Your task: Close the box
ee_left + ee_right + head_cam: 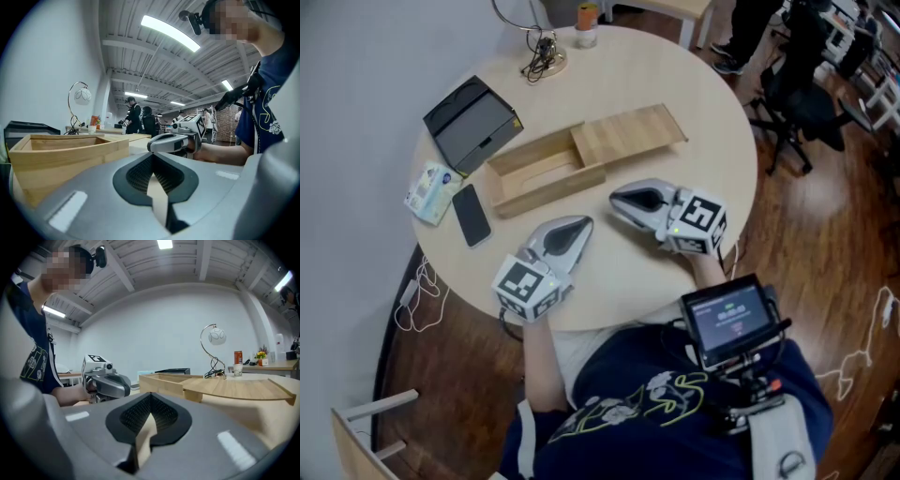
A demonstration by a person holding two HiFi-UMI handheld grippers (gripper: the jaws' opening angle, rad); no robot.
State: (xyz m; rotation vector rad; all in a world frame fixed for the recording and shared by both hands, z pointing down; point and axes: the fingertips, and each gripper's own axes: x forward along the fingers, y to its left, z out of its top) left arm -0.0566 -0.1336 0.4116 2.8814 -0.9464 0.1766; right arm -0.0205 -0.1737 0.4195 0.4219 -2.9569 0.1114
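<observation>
A shallow wooden box (pixel 530 173) lies on the round table (pixel 712 131), its sliding lid (pixel 628 134) pulled out to the right, so the left half of the box stands uncovered. My left gripper (pixel 584 223) rests on the table just in front of the box, shut and empty, pointing up and right. My right gripper (pixel 615 196) rests to its right, shut and empty, pointing left near the box's front wall. The left gripper view shows the box (pixel 65 154) at left and the right gripper (pixel 176 140) ahead. In the right gripper view, box (pixel 164 380) and lid (pixel 234 387) are ahead.
A black open case (pixel 472 122), a dark phone (pixel 472 214) and a tissue packet (pixel 431 190) lie left of the box. A lamp base with cable (pixel 546 58) and a jar (pixel 587 26) stand at the far edge. An office chair (pixel 802 103) stands right of the table.
</observation>
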